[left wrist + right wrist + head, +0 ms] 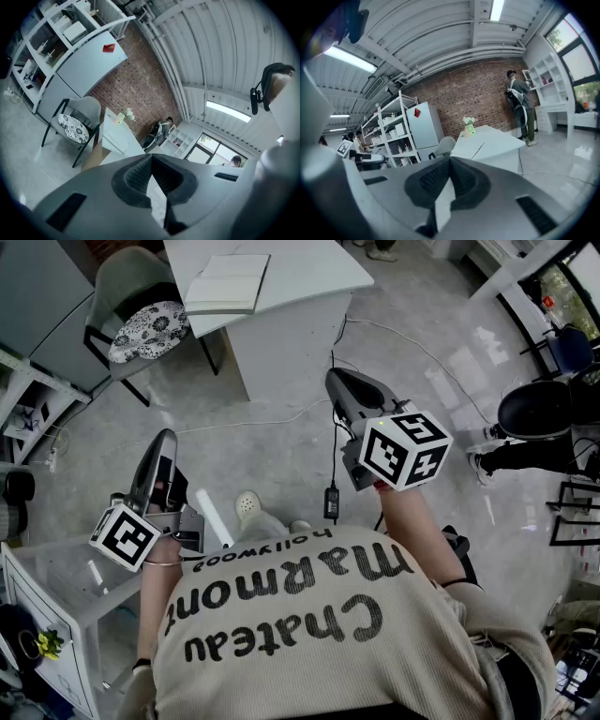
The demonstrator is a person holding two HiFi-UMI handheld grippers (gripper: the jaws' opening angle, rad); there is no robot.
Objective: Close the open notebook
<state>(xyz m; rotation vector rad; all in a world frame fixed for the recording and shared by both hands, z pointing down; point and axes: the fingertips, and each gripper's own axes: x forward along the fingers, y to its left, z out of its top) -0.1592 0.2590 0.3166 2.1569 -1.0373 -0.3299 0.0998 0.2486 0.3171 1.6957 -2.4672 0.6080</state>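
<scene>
1. The notebook [228, 284] is lying open on the white table [309, 273], at 11 o'clock in the head view and well apart from both grippers.
2. The left gripper [166, 437] is hovering at 8 o'clock — its jaws are pressing together, gripping nothing.
3. The right gripper [336, 377] is hovering near centre — its jaws are likewise meeting fully, holding nothing.
4. A chair [131, 282] with a patterned cushion [147, 329] is standing just beside the table, at 9 o'clock of the notebook.

Matt paper, glossy floor
The notebook [228, 282] shows matt paper pages on a smooth white table [309, 268]; the floor [422, 399] gleams.
</scene>
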